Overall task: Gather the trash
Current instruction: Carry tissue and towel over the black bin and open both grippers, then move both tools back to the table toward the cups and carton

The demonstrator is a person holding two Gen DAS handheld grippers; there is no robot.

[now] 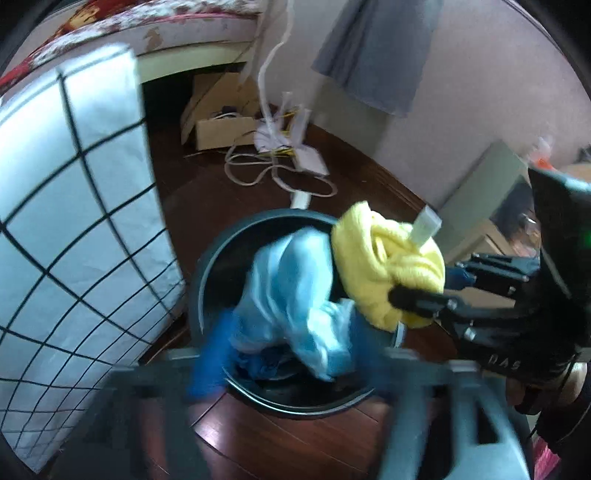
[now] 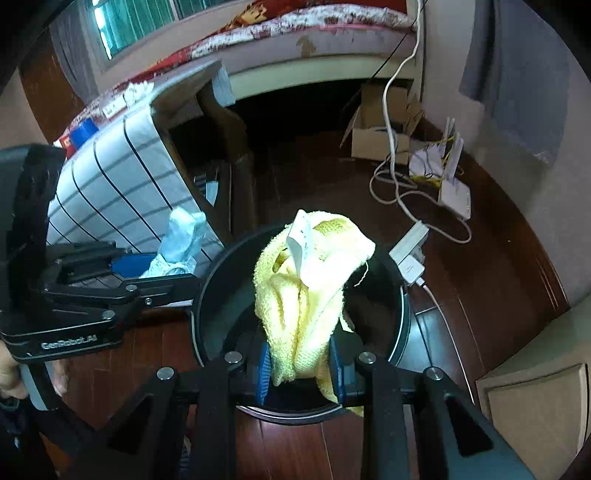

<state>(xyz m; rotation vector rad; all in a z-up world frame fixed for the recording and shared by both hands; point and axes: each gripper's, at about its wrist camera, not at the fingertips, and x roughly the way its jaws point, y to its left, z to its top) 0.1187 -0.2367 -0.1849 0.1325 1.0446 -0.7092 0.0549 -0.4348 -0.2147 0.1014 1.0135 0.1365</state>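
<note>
Clearly soft and light, the yellow cloth (image 2: 306,295) hangs bunched over the black bin (image 2: 402,325), pinched low by the right gripper (image 2: 301,365), while the left gripper (image 1: 295,369) stands wide, the pale blue cloth (image 1: 295,288) loose between its fingers.

A dark reddish wooden floor (image 2: 491,266) runs under everything. Against the far wall stands a bed with a red-and-white patterned cover (image 2: 295,22), the space beneath it dark. An open cardboard box (image 2: 376,140) sits on the floor near the bed's corner. Beside it lies a white router (image 2: 456,195) with upright antennas — pale cables (image 2: 391,192) loop around it, one rising up the wall. A white power strip (image 2: 410,258) lies nearby. A grey cloth (image 2: 517,77) hangs on the wall. A white box with a dark grid pattern (image 1: 74,221) stands on the left — a pale cabinet (image 2: 535,398) on the right.
</note>
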